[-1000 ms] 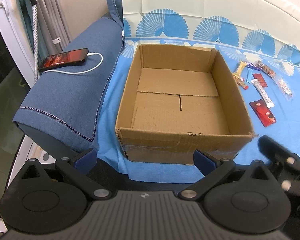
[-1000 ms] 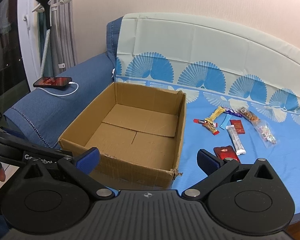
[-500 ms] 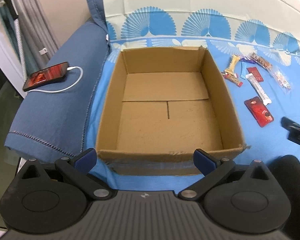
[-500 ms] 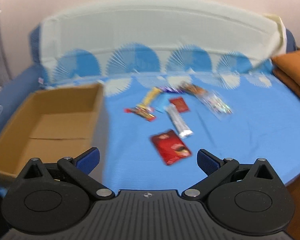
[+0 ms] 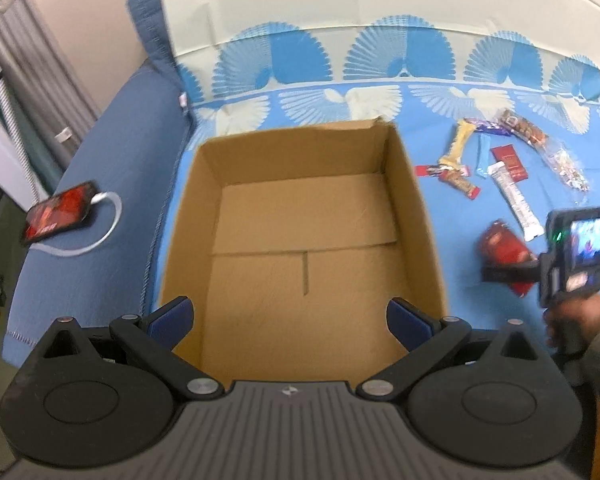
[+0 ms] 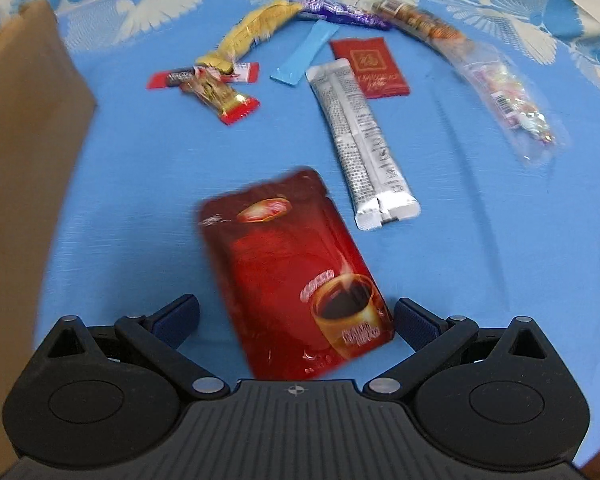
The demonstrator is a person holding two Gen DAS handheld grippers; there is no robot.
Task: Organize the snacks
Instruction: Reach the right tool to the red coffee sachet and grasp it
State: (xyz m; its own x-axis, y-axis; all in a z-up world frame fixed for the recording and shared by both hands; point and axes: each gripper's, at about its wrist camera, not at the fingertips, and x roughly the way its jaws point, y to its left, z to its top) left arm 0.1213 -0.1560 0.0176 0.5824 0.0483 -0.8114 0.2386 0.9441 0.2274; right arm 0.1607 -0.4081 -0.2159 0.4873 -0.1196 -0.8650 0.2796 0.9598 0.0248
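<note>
Two grippers in view, both with jaws spread and nothing between them. Left gripper [image 5: 288, 316] hangs over the near edge of the open cardboard box [image 5: 304, 240], which sits on the blue fan-print sheet [image 5: 480, 320]; box interior shows only its bottom flaps. Right gripper [image 6: 296, 318] is low over the sheet, right of the box, with the red coffee pouch [image 6: 296, 276] lying flat between its fingertips, not pinched; near end of pouch is hidden under the gripper body. Silver stick packs [image 6: 360, 136] lie just beyond the pouch, apart from it. Farther back: small red sachet [image 6: 370, 66], light-blue stick [image 6: 304, 54], yellow wrapper [image 6: 252, 34], red-and-gold candy bar [image 6: 220, 98], purple wrapper [image 6: 342, 14], clear bag of mixed sweets [image 6: 504, 96]. Frames motion-blurred. Phone [image 5: 58, 214] on charging cable rests on the blue armrest left of the box.
</note>
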